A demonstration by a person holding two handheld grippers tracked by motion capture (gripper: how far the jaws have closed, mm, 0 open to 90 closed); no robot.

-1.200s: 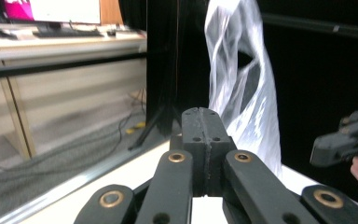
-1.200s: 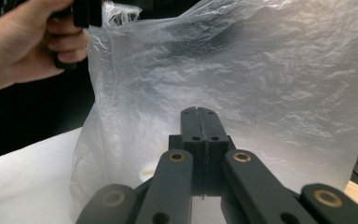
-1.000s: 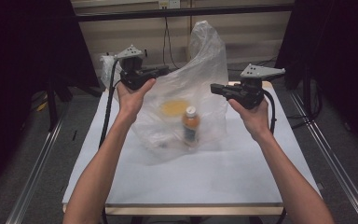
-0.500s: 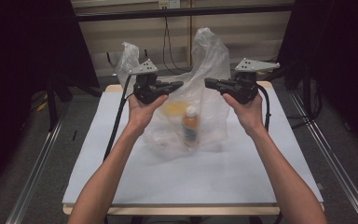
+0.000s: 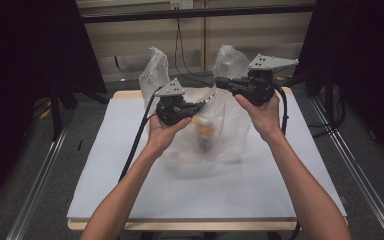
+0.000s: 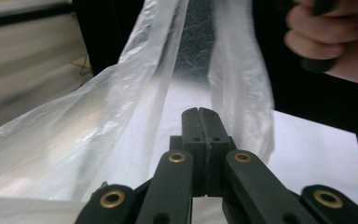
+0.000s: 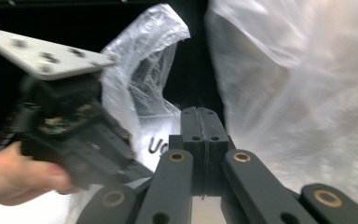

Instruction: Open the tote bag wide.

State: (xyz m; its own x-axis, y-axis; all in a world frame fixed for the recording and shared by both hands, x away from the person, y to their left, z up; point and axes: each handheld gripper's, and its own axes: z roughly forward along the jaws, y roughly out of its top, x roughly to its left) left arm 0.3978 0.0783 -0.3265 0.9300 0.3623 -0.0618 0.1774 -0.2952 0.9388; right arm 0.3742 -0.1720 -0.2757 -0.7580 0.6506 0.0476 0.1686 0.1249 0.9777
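Observation:
A clear plastic bag point(image 5: 225, 132) stands on the white table point(image 5: 130, 195) with an orange-capped bottle point(image 5: 203, 134) upright inside. Its two handles point(image 5: 155, 67) stick up at the back. My left gripper point(image 5: 199, 107) is at the bag's left top, jaws pressed together on the film point(image 6: 74, 140). My right gripper point(image 5: 220, 83) is at the bag's right top, a little higher, also shut on bag film point(image 7: 307, 93). The two tips point toward each other, close together over the bottle. The right gripper view shows the left gripper's body point(image 7: 70, 135) and the hand holding it.
A black cable point(image 5: 137, 140) trails from the left gripper across the table's left side. A metal rail point(image 5: 35, 175) runs along the floor at the left, and another point(image 5: 355, 170) at the right. Dark curtains flank the table.
Both grippers have moved inward toward each other, drawing the bag's top together over the bottle. The left gripper has dropped lower and the bag has bunched up narrower.

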